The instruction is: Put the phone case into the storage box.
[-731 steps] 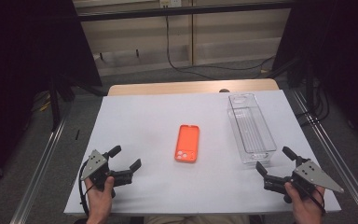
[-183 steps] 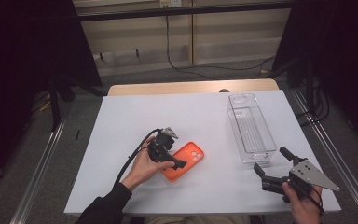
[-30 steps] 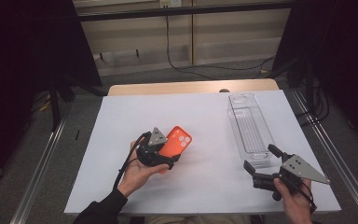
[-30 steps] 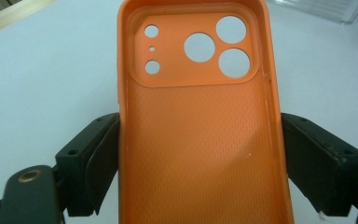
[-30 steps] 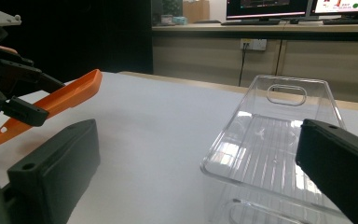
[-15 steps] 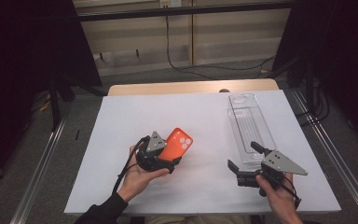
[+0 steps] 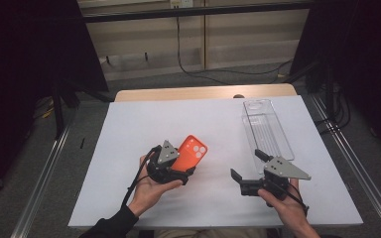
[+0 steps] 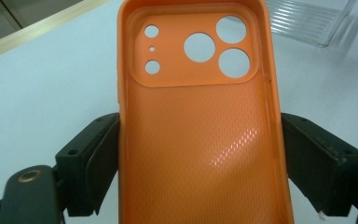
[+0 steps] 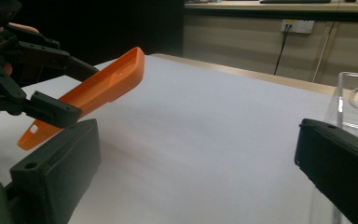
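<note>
Left gripper [image 7: 178, 171] clamps phone case [image 7: 189, 152] by side edges, case tilted toward 1 o'clock. Right gripper [image 7: 246, 172] open, empty, aimed at 9 o'clock. Risk: flexible case bows, slips out.

Bare white table [image 7: 129, 129] is lying open between the grippers, while the clear tray [image 7: 268, 130] is walling the right side.
</note>
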`<state>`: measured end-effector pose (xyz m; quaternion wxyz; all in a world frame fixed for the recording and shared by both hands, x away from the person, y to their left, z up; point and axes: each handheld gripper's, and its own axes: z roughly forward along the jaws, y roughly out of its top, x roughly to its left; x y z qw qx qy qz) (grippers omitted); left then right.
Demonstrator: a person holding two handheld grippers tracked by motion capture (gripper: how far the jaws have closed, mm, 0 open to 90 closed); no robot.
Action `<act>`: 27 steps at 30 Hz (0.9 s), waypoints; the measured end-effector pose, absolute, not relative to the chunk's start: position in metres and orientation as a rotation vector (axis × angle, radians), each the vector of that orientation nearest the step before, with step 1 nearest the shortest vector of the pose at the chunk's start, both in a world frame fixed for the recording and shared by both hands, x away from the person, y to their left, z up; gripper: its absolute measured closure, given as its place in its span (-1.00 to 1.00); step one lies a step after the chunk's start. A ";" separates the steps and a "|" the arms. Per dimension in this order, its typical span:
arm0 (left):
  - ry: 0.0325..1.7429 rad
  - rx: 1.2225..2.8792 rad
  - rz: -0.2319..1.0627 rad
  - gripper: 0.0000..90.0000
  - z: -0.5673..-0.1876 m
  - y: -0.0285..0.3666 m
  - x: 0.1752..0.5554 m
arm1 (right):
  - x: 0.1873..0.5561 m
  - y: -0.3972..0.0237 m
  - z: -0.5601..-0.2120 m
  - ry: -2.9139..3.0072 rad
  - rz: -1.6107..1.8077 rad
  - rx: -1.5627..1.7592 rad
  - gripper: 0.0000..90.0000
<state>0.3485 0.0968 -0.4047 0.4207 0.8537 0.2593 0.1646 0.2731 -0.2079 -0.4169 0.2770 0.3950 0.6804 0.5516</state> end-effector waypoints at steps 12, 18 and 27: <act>0.624 2.124 0.422 -0.64 -0.405 0.089 0.345 | 0.285 -0.193 -0.416 1.874 1.462 1.066 -0.95; 0.601 2.133 0.433 -0.64 -0.406 0.085 0.341 | 0.290 -0.191 -0.412 1.885 1.479 1.121 -0.91; 0.588 2.127 0.488 -0.64 -0.408 0.082 0.337 | 0.295 -0.187 -0.401 1.917 1.472 1.183 -0.90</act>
